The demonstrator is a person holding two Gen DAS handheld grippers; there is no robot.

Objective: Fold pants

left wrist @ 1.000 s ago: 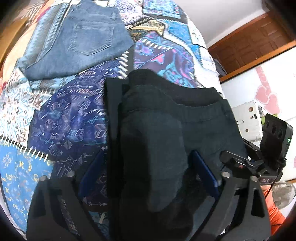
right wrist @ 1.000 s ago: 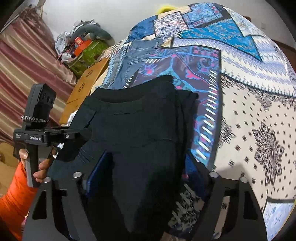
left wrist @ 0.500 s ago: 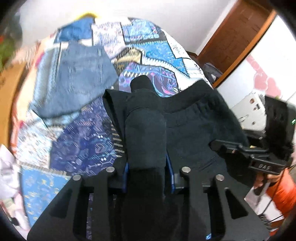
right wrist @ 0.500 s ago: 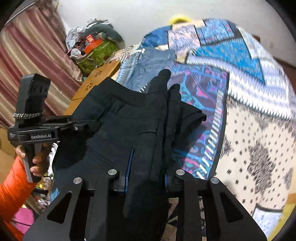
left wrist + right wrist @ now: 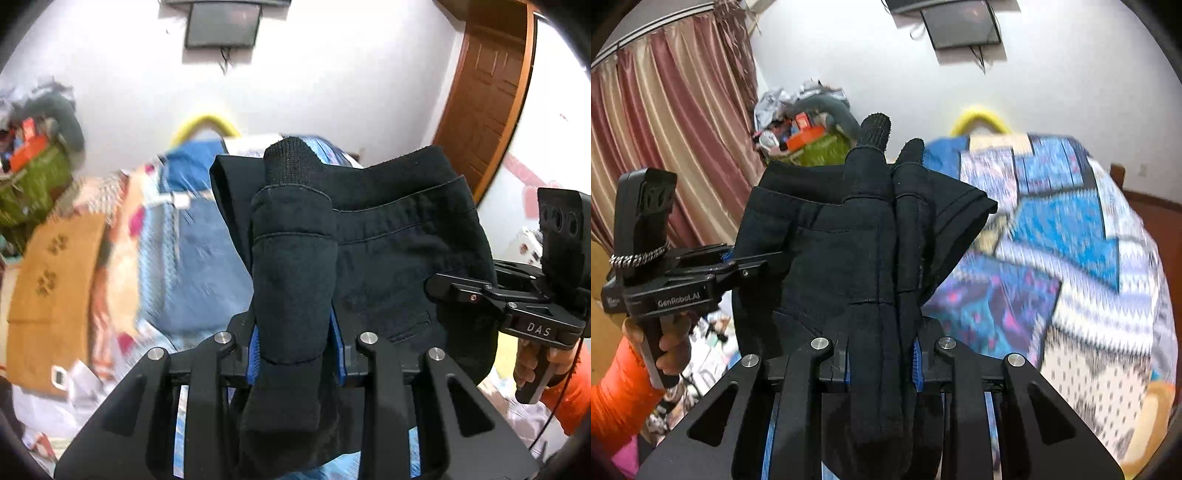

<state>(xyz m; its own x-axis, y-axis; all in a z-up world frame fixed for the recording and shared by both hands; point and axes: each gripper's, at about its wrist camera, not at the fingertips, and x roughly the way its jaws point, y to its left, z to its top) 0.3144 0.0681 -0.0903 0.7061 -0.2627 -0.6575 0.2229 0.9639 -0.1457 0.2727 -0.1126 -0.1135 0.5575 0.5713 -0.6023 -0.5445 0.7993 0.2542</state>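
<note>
Closest to me, at six o'clock in the left wrist view, my left gripper [image 5: 295, 350] is pinched tight on a thick bunched fold of the black pants [image 5: 402, 251], its blue pads pressed against the cloth on both sides. The right wrist view shows the same at six o'clock: my right gripper [image 5: 881, 360] is clamped on another gathered fold of the pants [image 5: 820, 258], blue pads just showing at either edge of the fabric.

The pants hang lifted between the two claws, above the bed. From the left camera the cloth spreads toward two o'clock, stitched seams showing, and reaches my right gripper [image 5: 524, 306] at three o'clock. From the right camera it spreads toward ten o'clock, to my left gripper [image 5: 701, 277] at nine o'clock.

Beyond the pants lies the patterned bedspread [image 5: 1071, 229], blurred, filling two to four o'clock in the right view. A folded pair of blue jeans [image 5: 207, 266] lies on it, at nine o'clock in the left view.

Farther off, a dark screen [image 5: 960, 24] hangs on the white wall at twelve o'clock, striped curtains [image 5: 665, 110] hang at ten o'clock, and a brown door [image 5: 487, 92] stands at two o'clock in the left view.
</note>
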